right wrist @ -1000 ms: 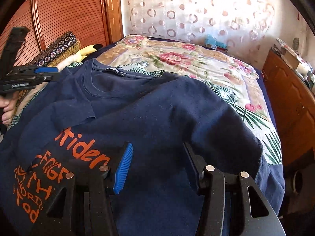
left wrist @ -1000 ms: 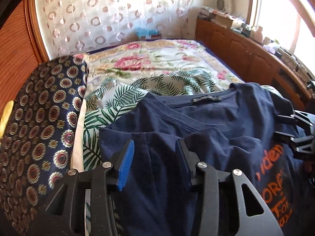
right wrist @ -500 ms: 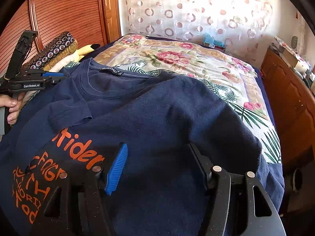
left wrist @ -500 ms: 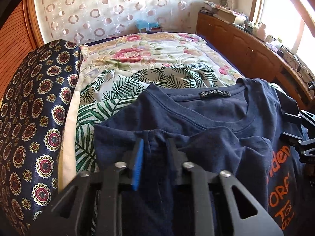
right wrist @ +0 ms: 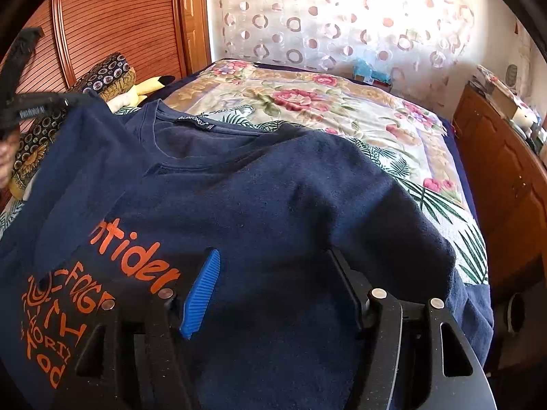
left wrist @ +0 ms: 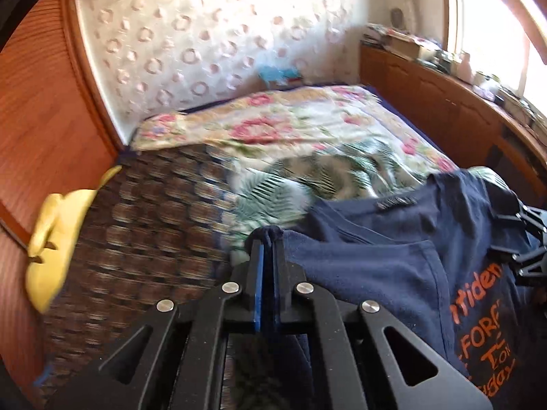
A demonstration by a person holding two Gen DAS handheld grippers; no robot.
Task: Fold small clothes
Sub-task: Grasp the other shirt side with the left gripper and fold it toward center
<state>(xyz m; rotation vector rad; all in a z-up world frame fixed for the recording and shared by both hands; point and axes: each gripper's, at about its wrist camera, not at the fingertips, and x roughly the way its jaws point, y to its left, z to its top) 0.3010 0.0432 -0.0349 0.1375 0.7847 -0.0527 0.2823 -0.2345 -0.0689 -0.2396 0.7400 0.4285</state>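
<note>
A navy T-shirt (right wrist: 266, 184) with orange lettering lies front-up on the bed. It also shows in the left wrist view (left wrist: 376, 266). My left gripper (left wrist: 269, 239) is shut on a pinch of the shirt's left sleeve edge and holds it lifted. In the right wrist view it (right wrist: 41, 104) holds that sleeve up at the far left. My right gripper (right wrist: 273, 266) is open, its fingers spread just above the shirt's right side, holding nothing.
The bed has a floral and palm-leaf cover (right wrist: 324, 102). A dark patterned pillow (left wrist: 143, 239) and a yellow plush toy (left wrist: 54, 239) lie at the left. A wooden cabinet (right wrist: 506, 177) runs along the right. A wooden wardrobe (right wrist: 119, 17) stands behind left.
My left gripper closed on the sleeve edge and lifted it, swinging left toward the pillow. My right gripper stayed open over the shirt, nearly still.
</note>
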